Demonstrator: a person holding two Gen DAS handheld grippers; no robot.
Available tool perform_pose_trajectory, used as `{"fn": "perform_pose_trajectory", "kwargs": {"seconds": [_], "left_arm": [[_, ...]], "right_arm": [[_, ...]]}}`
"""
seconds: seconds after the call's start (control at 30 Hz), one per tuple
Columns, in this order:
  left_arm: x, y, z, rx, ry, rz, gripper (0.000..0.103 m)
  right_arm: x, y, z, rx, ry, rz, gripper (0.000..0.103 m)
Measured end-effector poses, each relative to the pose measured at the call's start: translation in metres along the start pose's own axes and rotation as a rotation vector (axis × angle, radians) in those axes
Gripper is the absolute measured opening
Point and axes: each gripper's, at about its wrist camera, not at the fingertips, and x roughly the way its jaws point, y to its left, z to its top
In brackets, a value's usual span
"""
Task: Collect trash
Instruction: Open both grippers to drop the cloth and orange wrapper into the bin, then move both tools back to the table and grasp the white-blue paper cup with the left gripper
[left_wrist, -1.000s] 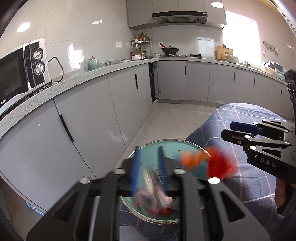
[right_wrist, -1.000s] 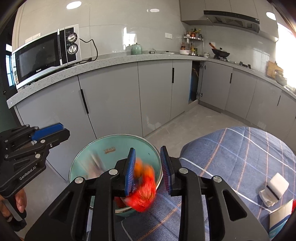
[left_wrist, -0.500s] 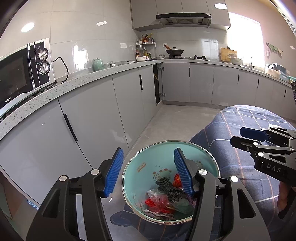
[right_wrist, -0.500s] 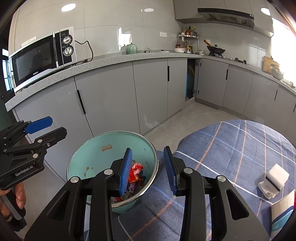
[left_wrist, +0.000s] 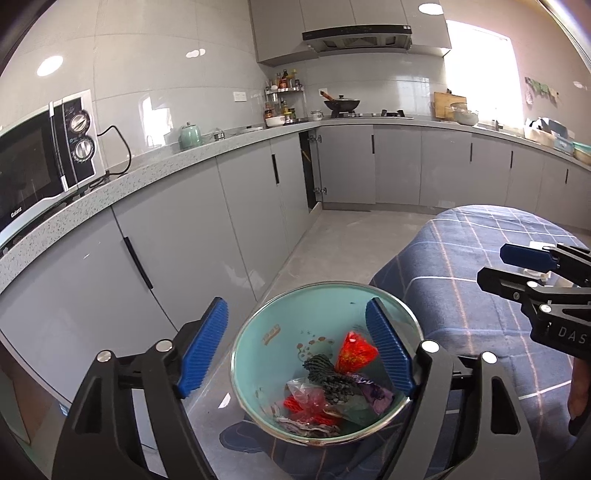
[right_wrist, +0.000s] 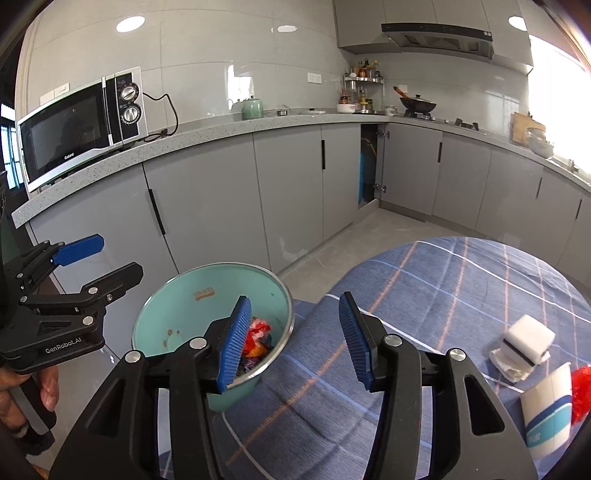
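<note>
A mint-green bin (left_wrist: 280, 332) with a metal rim stands beside the table and holds several wrappers, among them a red one (left_wrist: 355, 354). It also shows in the right wrist view (right_wrist: 177, 310). My left gripper (left_wrist: 295, 354) is open and empty above the bin. My right gripper (right_wrist: 295, 339) is open and empty over the table edge, right of the bin. On the table lie a white sponge (right_wrist: 528, 339) on crumpled paper, a tipped paper cup (right_wrist: 550, 410) and a red wrapper (right_wrist: 581, 391).
The table wears a blue plaid cloth (right_wrist: 443, 295). Grey cabinets (right_wrist: 207, 221) run behind the bin, with a microwave (right_wrist: 77, 125) on the counter. One cabinet door (right_wrist: 369, 166) is ajar.
Both grippers let go of their wrappers, which fell into the bin. Both have opened wider and the right one has drawn back toward the table.
</note>
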Motion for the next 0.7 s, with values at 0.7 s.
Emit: {"fn": "perform_pose_trajectory", "kwargs": {"seconds": [0.7], "left_arm": [[-0.012,-0.133,0.016,0.131,-0.020,-0.200,0.084]], "right_arm": [[-0.112,-0.116,-0.063,0.115,-0.019,-0.258,0.062]]}}
